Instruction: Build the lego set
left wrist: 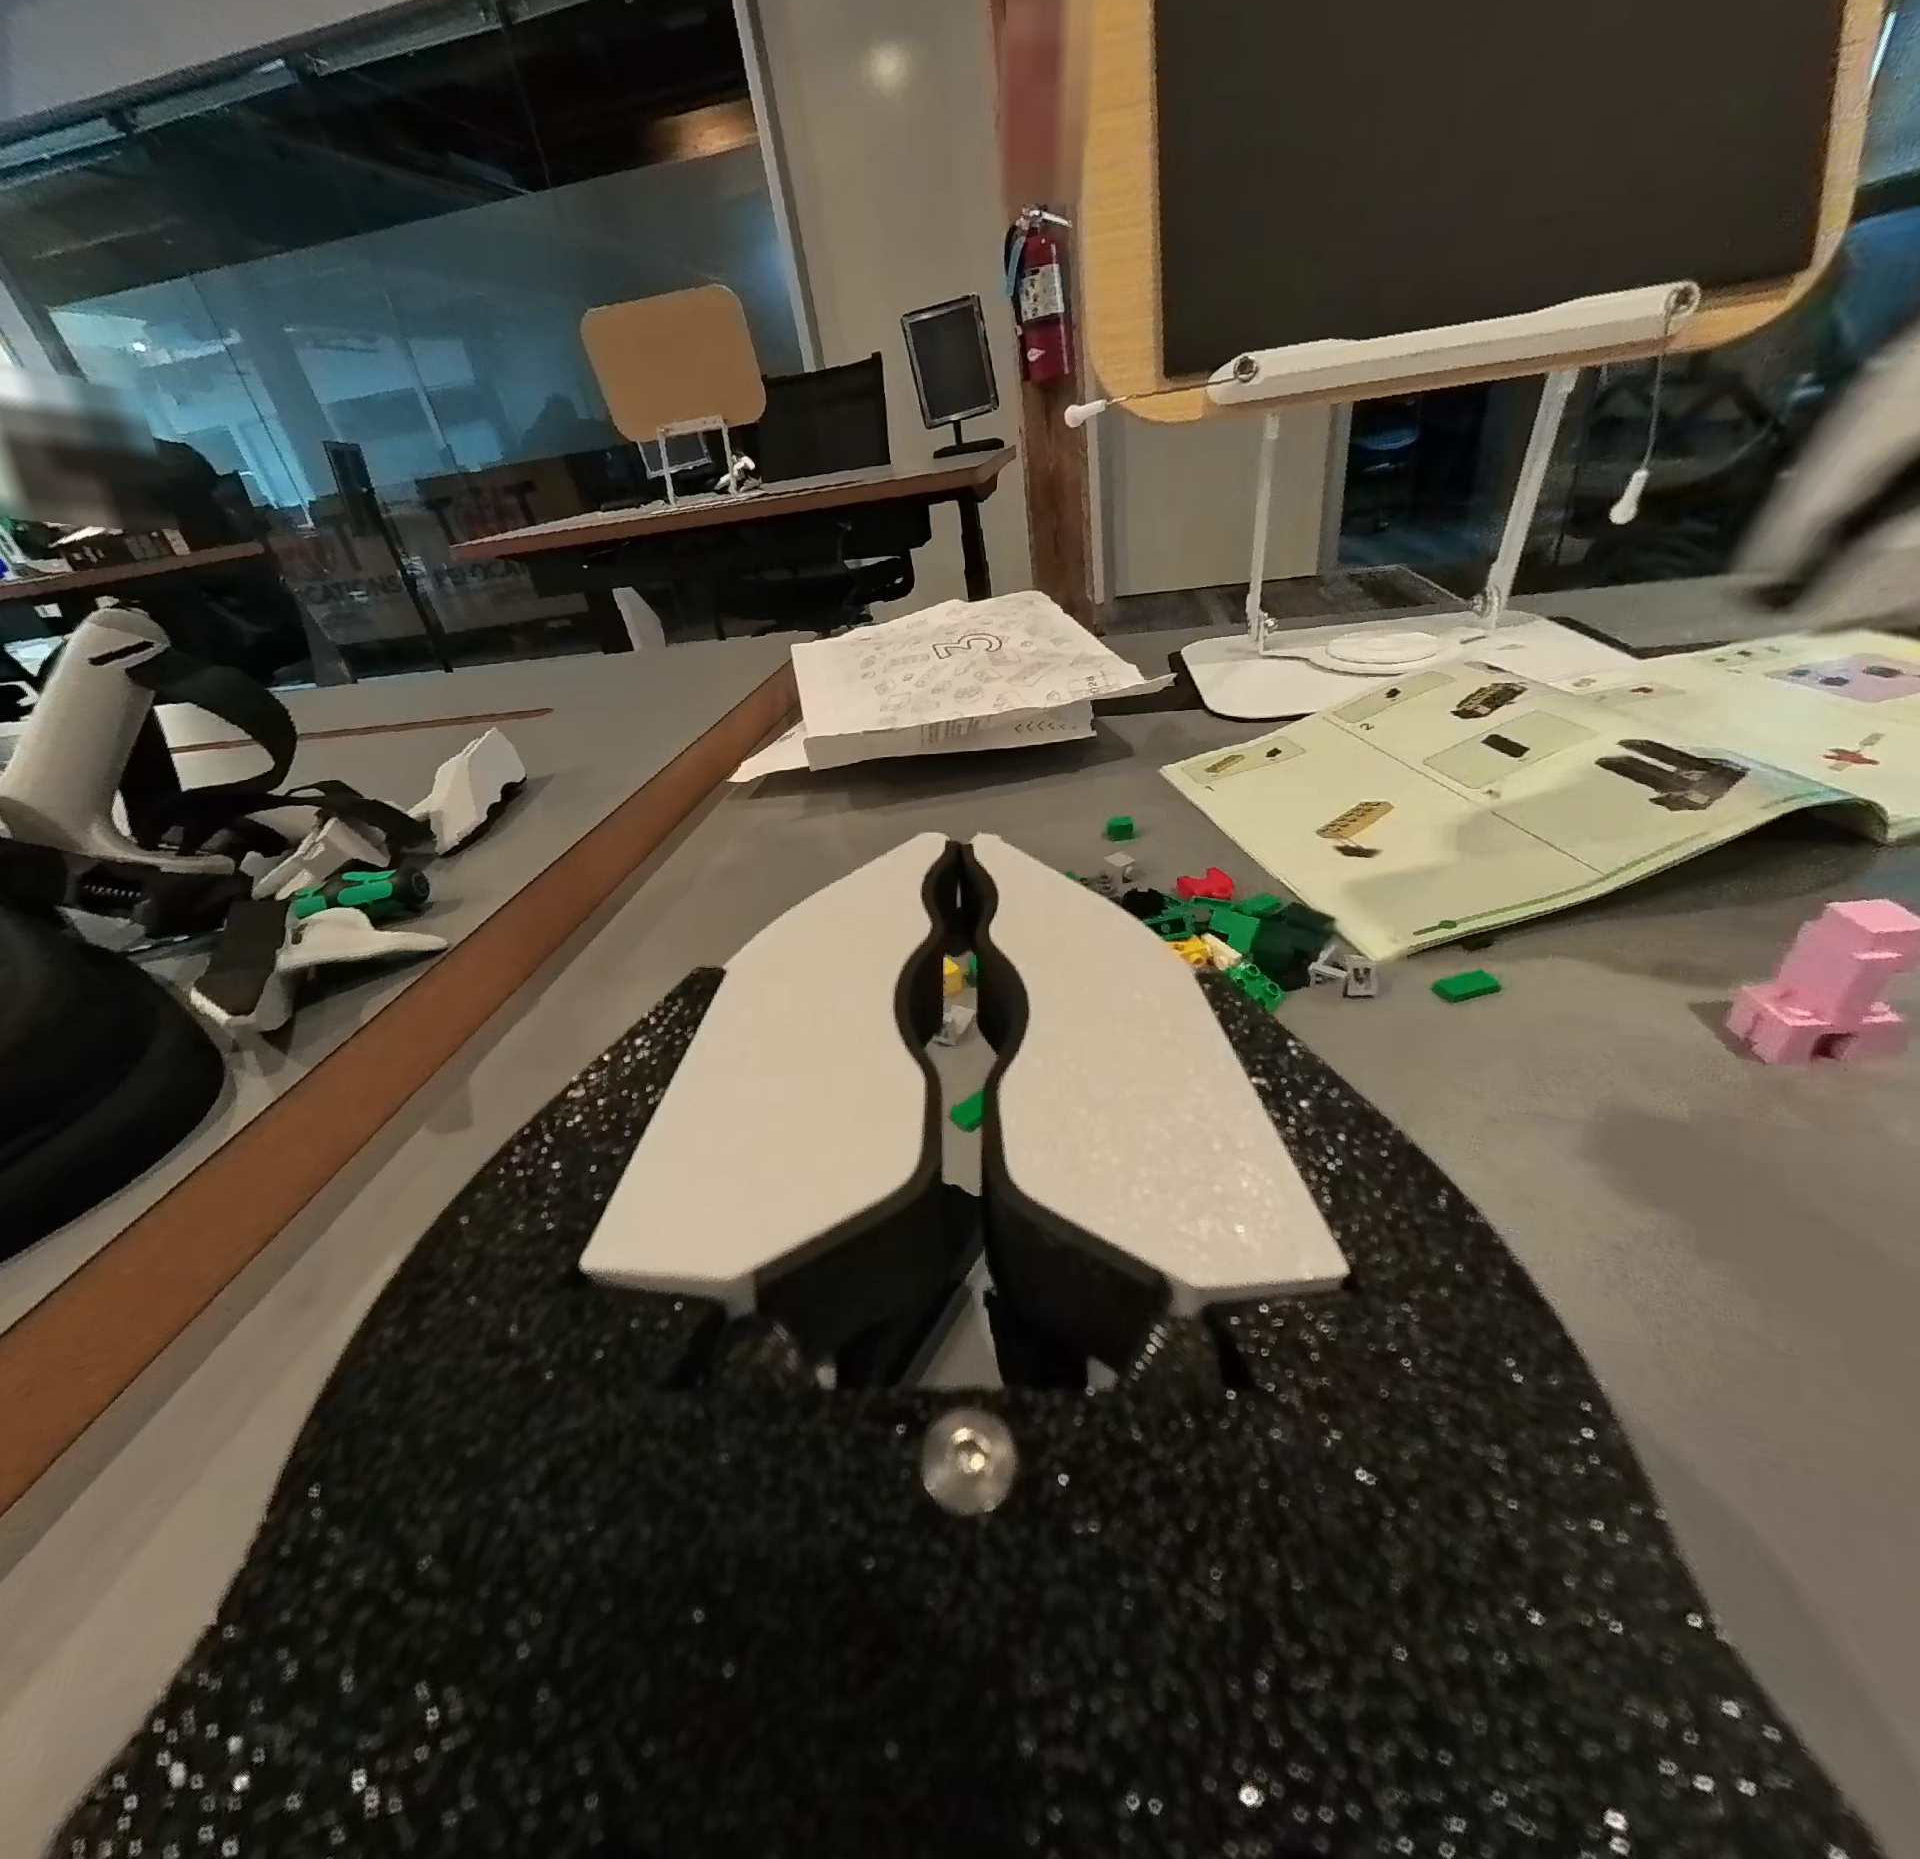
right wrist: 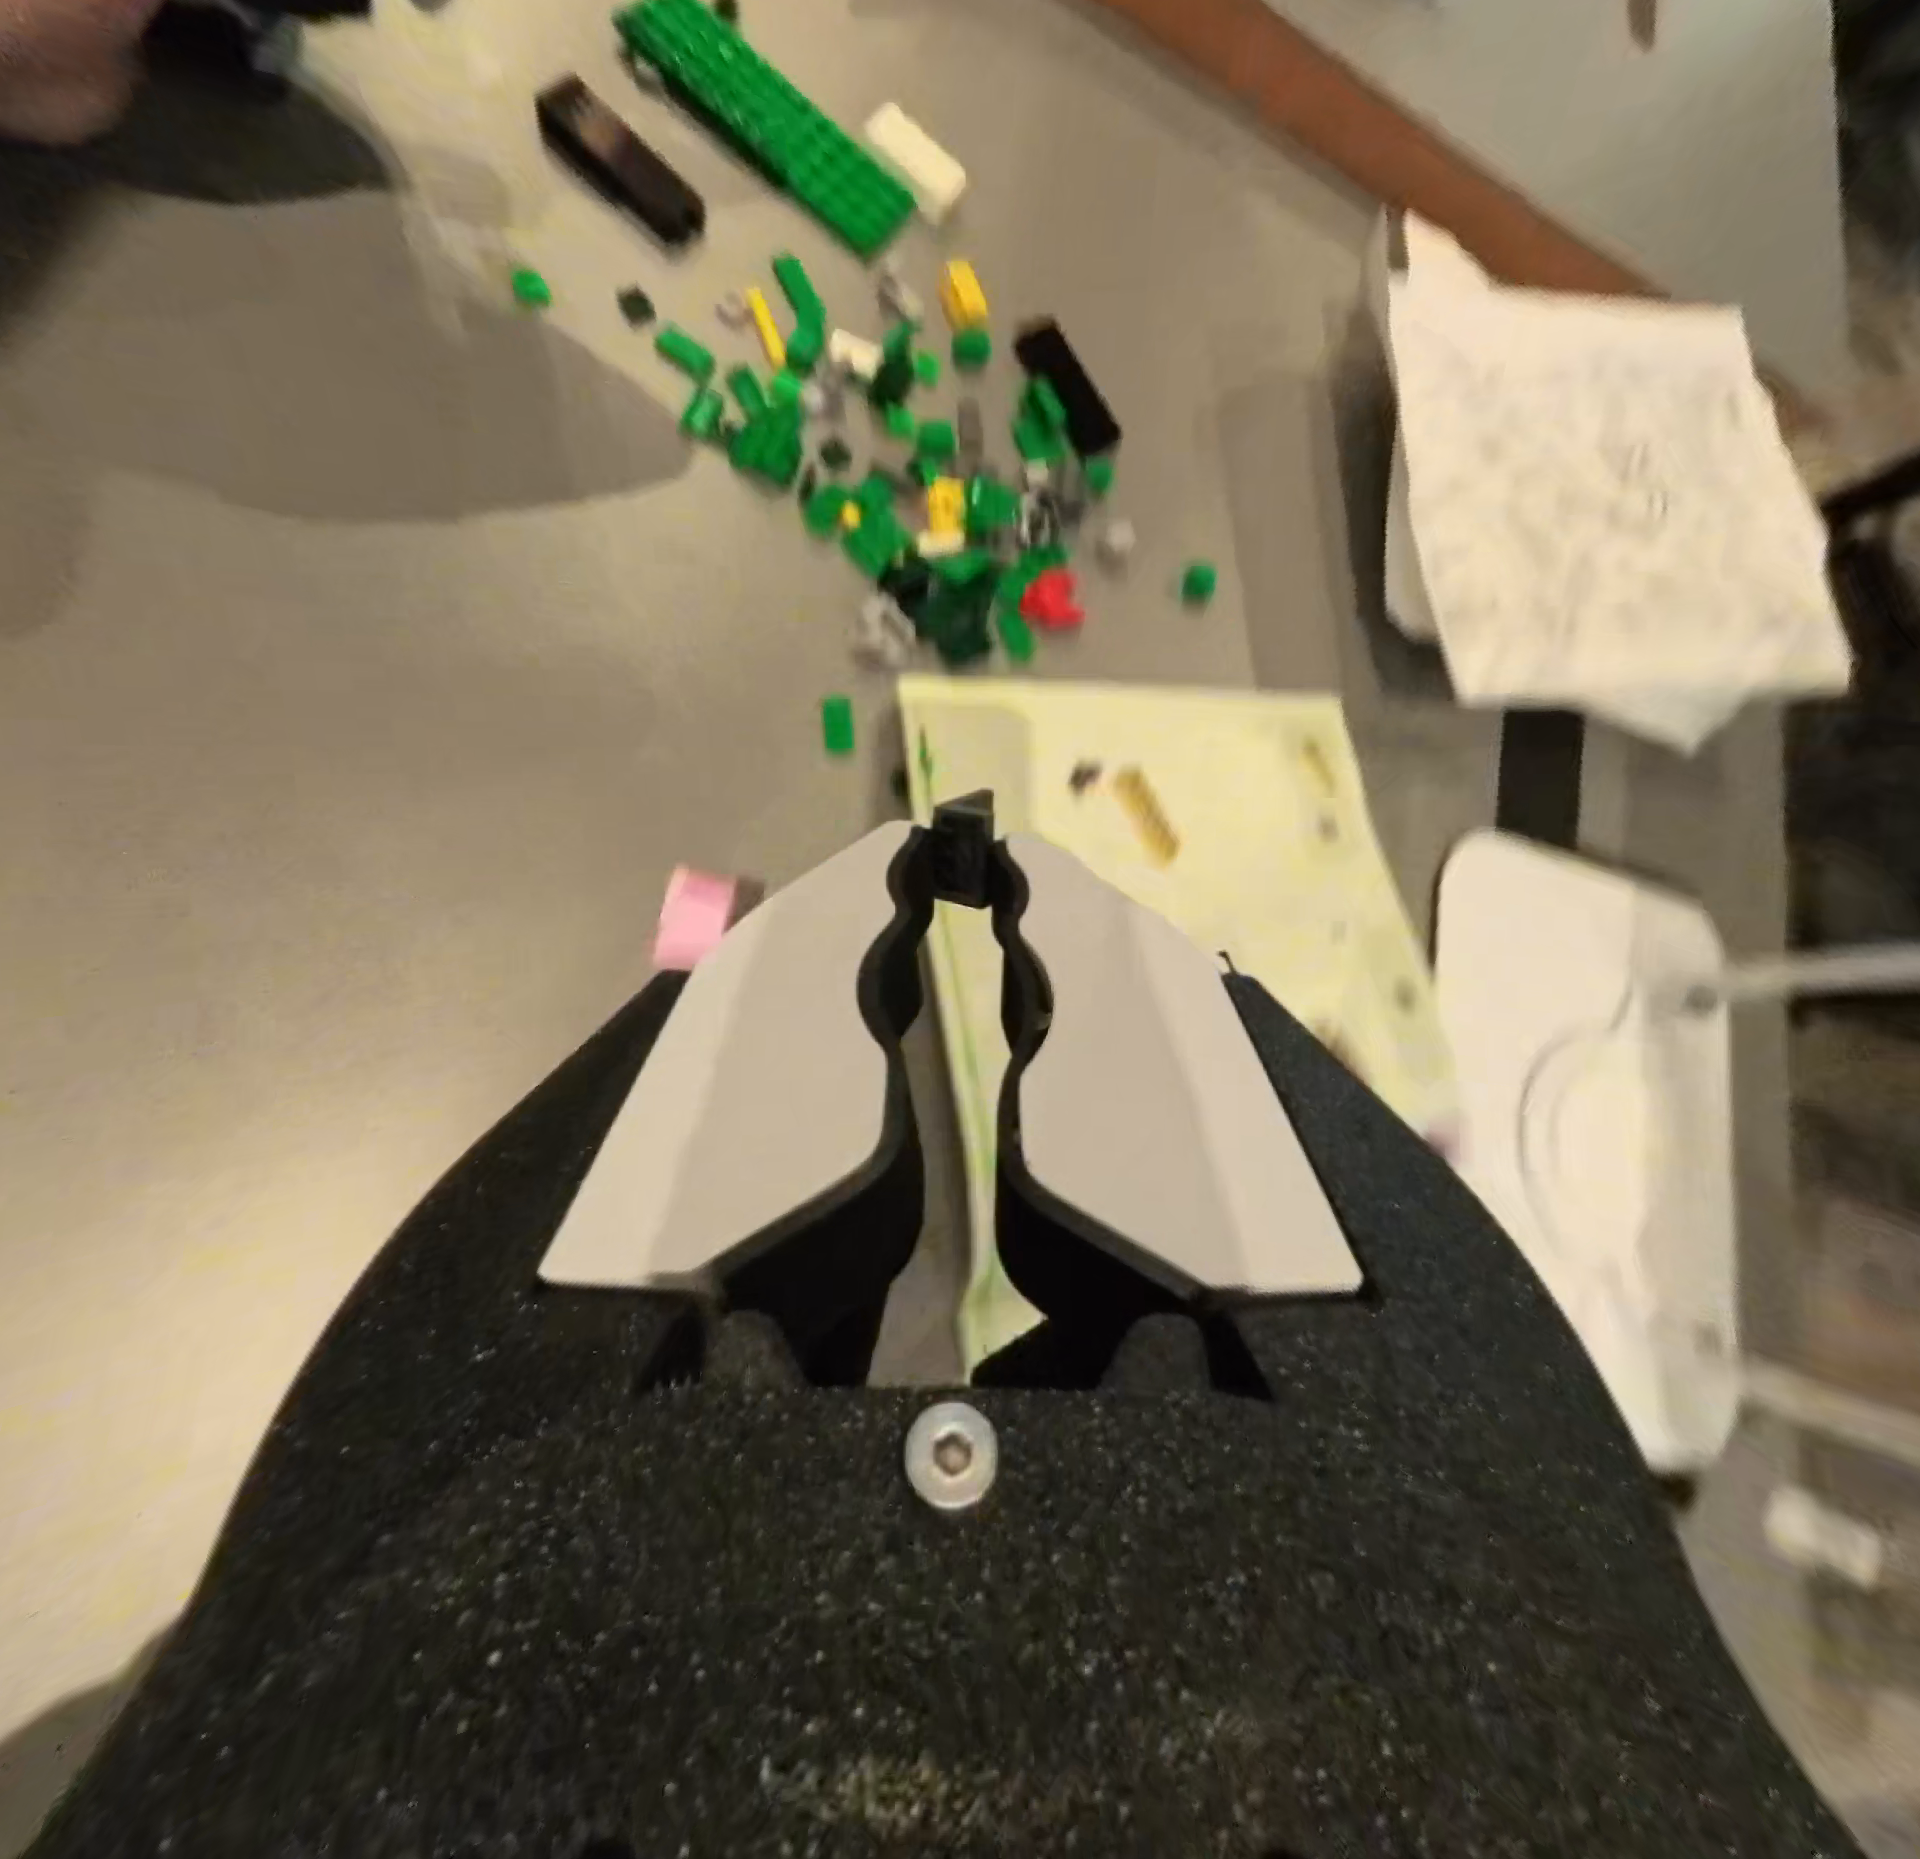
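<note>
- Nearest of all is the left gripper [left wrist: 966, 867], hovering low over the grey table [left wrist: 1558, 1290]; its two white fingers [left wrist: 790, 1082] are pressed together at the tips with nothing between them.
- Just past those tips lies the pile of loose bricks [left wrist: 1236, 931], mostly green with some yellow, grey and black and one red piece [left wrist: 1205, 884].
- From above, the right gripper [right wrist: 961, 853] is clamped on a small black brick [right wrist: 961, 841], pinched at the very tips, over the near corner of the open instruction booklet [right wrist: 1195, 770].
- That booklet [left wrist: 1538, 781] lies flat on the table, its near edge just beside the brick pile [right wrist: 914, 479].
- A long green plate [right wrist: 764, 131] sits beyond the pile, with a white brick [right wrist: 914, 162] touching its end and a long black brick [right wrist: 618, 157] close by on the other side.
- Another black brick [right wrist: 1065, 386] rests at the edge of the pile.
- A built pink figure [left wrist: 1829, 978] stands on the table, apart from the pile, on the booklet side.
- A crumpled white paper bag [left wrist: 956, 677] lies behind the pile, near a white stand base [left wrist: 1351, 656] that carries a wood-framed dark board [left wrist: 1486, 147].
- Across a brown wooden strip [left wrist: 416, 1030], spare gripper parts [left wrist: 312, 874] are heaped on the neighbouring table.
- The right wrist view is blurred, so small pieces are hard to tell apart.
</note>
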A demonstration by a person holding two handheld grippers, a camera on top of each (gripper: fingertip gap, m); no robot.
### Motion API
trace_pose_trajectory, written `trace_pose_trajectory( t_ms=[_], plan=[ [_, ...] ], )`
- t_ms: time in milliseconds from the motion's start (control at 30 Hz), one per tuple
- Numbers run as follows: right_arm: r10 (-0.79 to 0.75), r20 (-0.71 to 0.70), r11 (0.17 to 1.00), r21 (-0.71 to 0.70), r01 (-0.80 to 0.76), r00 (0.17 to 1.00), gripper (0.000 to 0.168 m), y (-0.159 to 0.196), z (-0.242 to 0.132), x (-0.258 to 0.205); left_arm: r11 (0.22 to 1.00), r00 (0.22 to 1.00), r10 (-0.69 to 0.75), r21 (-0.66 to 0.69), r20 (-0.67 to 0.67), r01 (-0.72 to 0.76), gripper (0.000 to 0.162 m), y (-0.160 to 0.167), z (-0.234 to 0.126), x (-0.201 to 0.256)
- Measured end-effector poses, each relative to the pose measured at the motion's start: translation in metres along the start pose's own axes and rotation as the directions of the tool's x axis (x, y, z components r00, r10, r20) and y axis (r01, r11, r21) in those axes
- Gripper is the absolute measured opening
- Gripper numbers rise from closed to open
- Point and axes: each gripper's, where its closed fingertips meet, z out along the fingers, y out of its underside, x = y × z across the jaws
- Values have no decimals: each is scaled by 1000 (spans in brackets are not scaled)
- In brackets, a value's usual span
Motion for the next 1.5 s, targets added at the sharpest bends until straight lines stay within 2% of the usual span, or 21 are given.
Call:
trace_pose_trajectory(
  t_ms=[200,300,433,667,1033,1500],
  plan=[
    [241,-203,955,-126,-270,949,10,97,-78,-22,1000,1000,-17,11,-3,17,0,-1,-1,-1],
    [329,-254,910,-174,-377,910,10,135,-105,-40,1000,1000,19,-4,-17,-19,0,1,1,4],
    [363,-270,859,-274,-432,892,10,174,-124,-65,999,999,32,-6,-21,-32,0,1,1,6],
    [352,-295,787,-420,-452,888,10,216,-139,-89,999,999,41,-1,-27,-41,0,0,0,7],
    [345,-299,765,-459,-451,890,10,232,-133,-100,999,999,44,15,-21,-44,0,-2,-1,7],
    [380,-296,754,-449,-479,876,10,236,-134,-106,998,998,57,2,-29,-57,0,0,0,9]
  ],
)
